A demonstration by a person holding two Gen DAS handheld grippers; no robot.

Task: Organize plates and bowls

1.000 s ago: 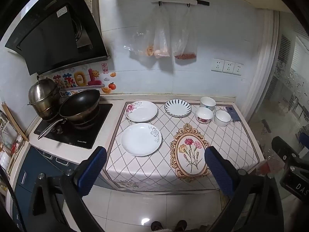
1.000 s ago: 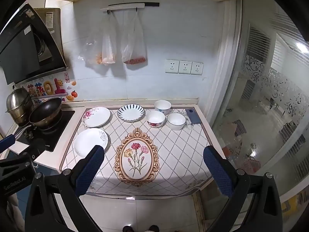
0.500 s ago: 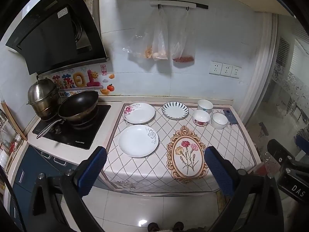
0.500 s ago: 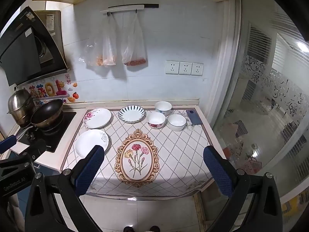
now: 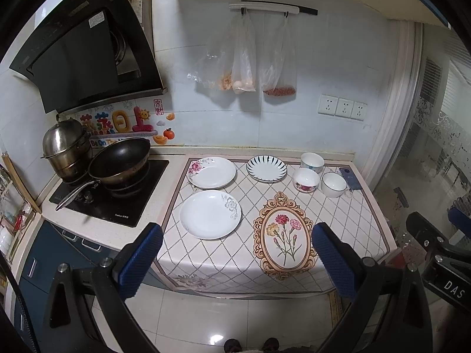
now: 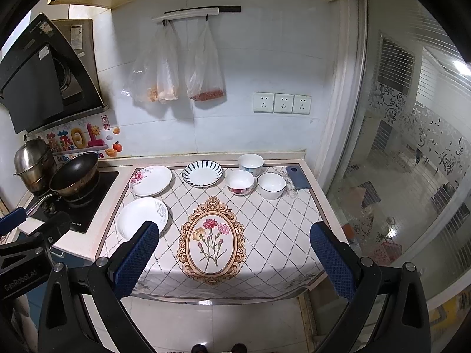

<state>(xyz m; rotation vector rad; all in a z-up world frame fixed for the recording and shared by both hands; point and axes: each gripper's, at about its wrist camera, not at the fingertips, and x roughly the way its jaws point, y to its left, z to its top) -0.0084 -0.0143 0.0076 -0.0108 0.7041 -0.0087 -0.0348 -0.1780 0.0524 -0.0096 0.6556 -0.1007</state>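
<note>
Three plates lie on the counter's patterned cloth: a white plate with a grey flower [image 5: 209,214] [image 6: 142,217] in front, a pink-flowered plate [image 5: 212,172] [image 6: 150,180] behind it, and a blue-striped plate [image 5: 266,168] [image 6: 202,173]. Three bowls stand to the right: a flowered bowl [image 5: 306,179] [image 6: 240,182], a blue-rimmed bowl [image 5: 333,184] [image 6: 271,185], and a bowl [image 5: 312,161] [image 6: 250,163] behind them. My left gripper [image 5: 237,260] and right gripper [image 6: 234,261] are open and empty, held off the counter's front edge.
A black wok [image 5: 119,161] and a steel pot [image 5: 66,150] sit on the stove [image 5: 109,200] at the left. A blue phone [image 5: 349,178] lies by the bowls. Plastic bags [image 5: 244,58] hang on the wall. A glass door [image 6: 412,176] is at the right.
Both grippers have drifted slightly back and up from the counter, so it looks a little smaller. Nothing on the counter has moved.
</note>
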